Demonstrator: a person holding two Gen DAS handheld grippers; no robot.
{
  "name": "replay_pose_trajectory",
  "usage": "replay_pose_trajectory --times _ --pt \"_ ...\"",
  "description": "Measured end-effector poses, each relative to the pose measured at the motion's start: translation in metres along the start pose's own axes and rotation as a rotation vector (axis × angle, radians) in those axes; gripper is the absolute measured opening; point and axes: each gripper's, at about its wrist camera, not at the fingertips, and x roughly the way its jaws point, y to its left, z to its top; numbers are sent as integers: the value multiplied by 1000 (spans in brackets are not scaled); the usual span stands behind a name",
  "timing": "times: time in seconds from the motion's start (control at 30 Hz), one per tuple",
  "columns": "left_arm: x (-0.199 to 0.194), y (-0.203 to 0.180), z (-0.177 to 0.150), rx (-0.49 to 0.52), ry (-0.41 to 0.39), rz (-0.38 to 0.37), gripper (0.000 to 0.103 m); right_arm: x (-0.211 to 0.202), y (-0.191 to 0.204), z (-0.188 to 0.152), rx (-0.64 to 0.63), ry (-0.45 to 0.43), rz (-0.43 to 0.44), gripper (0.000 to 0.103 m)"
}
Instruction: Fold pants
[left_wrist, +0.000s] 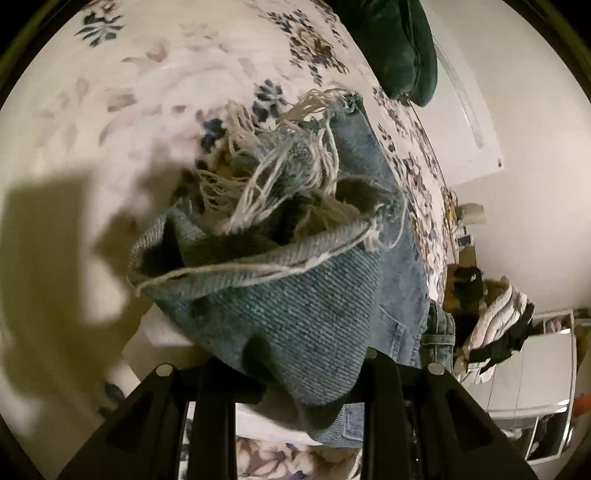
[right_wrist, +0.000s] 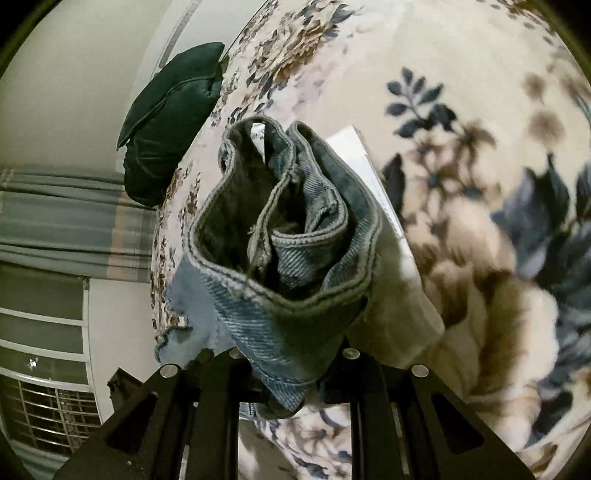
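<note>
The pants are blue denim jeans with frayed white threads. In the left wrist view my left gripper (left_wrist: 295, 373) is shut on a bunched fold of the jeans (left_wrist: 295, 314), whose frayed hem (left_wrist: 273, 177) sticks up in front of the lens. The rest of the jeans trails to the right over the floral bedspread (left_wrist: 129, 92). In the right wrist view my right gripper (right_wrist: 291, 373) is shut on a stitched hem of the jeans (right_wrist: 288, 266), bunched into open folds and lifted above the bedspread (right_wrist: 480, 184).
A dark green cushion (left_wrist: 399, 48) lies on the far side of the bed, also in the right wrist view (right_wrist: 170, 122). A pile of clothes (left_wrist: 495, 325) sits beside the bed. A white sheet (right_wrist: 373, 177) lies under the jeans. Curtains (right_wrist: 55, 218) hang at left.
</note>
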Motion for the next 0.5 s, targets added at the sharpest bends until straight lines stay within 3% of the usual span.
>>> replay_pose_trajectory --times 0.13,0.27,0.37,0.5 --pt "-12 3 -3 -1 56 3 28 -4 -23 -10 71 15 -3 37" --pt "-32 -2 -12 -25 59 2 34 -21 -35 -14 129 -31 17 37" --pt "-40 0 -17 -56 36 5 34 -27 -40 -23 133 -59 13 26" --pt "-35 -2 -19 -23 -13 27 29 -30 -39 -33 137 -78 8 22"
